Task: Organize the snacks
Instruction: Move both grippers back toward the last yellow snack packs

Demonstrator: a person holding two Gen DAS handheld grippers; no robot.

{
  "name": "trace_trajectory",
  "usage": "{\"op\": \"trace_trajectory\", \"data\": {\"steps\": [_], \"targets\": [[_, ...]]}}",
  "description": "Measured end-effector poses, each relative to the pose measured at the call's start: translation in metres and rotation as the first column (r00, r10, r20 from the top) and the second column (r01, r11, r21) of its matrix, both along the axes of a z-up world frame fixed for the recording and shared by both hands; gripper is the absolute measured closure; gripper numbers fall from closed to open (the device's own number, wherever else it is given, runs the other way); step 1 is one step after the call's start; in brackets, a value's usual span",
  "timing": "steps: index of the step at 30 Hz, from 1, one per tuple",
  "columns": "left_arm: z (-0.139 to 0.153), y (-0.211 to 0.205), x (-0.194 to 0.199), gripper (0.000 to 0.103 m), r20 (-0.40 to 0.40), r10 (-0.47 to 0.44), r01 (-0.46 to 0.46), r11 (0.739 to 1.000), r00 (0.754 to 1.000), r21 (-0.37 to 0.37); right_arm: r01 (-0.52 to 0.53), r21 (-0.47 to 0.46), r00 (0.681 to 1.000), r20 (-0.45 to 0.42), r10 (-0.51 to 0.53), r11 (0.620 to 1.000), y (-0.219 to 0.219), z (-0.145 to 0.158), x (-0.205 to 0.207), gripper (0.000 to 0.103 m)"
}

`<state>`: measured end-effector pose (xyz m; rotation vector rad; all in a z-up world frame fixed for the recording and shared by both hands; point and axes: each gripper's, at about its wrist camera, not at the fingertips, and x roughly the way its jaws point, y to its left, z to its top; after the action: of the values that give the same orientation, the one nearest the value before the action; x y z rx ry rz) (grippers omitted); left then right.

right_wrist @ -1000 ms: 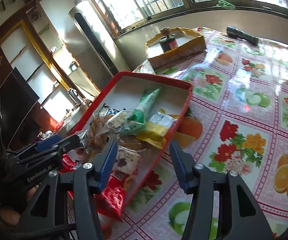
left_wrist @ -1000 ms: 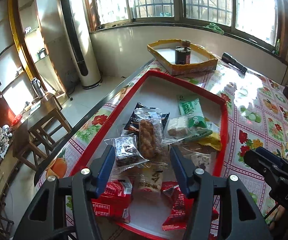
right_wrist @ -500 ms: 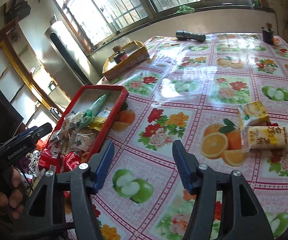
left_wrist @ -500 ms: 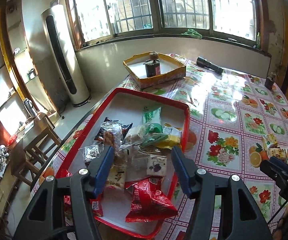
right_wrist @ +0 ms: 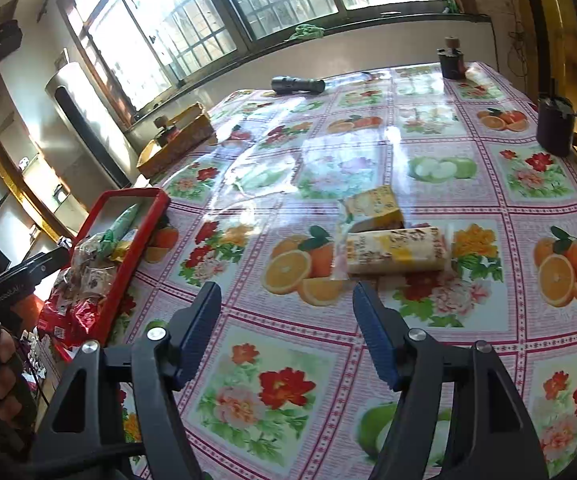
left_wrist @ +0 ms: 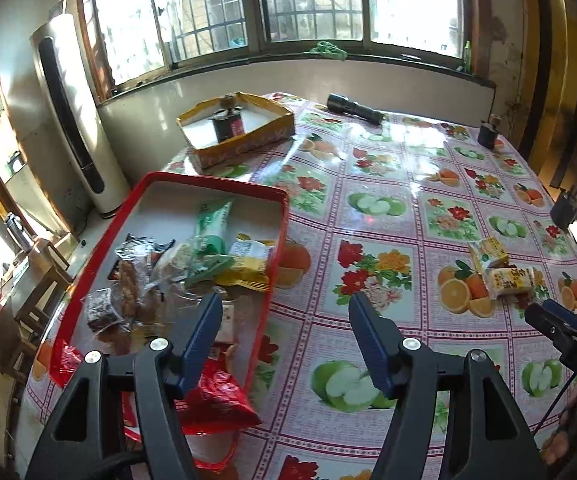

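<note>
Fingers of right gripper (right_wrist: 286,304) spread wide, empty, aimed at two yellow snack packs (right_wrist: 396,255) lying loose on counter (right_wrist: 428,152), well apart from red tray (right_wrist: 150,224); likely next pick. Left gripper (left_wrist: 284,318) fingers equally wide, empty, hovering beside tray edge. Tray holds most snacks (left_wrist: 244,260), piled toward near end, so strays probably belong there.

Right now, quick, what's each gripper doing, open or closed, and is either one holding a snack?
Left gripper: open, holding nothing, above the red tray's edge.
Right gripper: open, holding nothing, pointed at the yellow snack packets on the table.
</note>
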<state>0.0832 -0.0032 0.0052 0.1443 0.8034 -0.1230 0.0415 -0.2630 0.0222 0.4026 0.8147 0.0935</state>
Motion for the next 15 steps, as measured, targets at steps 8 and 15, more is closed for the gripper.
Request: {"op": "trace_trajectory", "data": {"steps": [8, 15], "targets": [[-0.018, -0.058, 0.012, 0.037, -0.111, -0.178, 0.171, 0.983, 0.978, -0.066, 0.068, -0.018, 0.997, -0.043, -0.069, 0.998, -0.031, -0.017, -0.005, 0.034], [-0.025, -0.100, 0.040, 0.037, -0.157, -0.278, 0.272, 0.960, 0.948, -0.060, -0.010, -0.084, 0.999, -0.036, 0.007, 0.996, -0.040, -0.017, 0.015, 0.033]]}}
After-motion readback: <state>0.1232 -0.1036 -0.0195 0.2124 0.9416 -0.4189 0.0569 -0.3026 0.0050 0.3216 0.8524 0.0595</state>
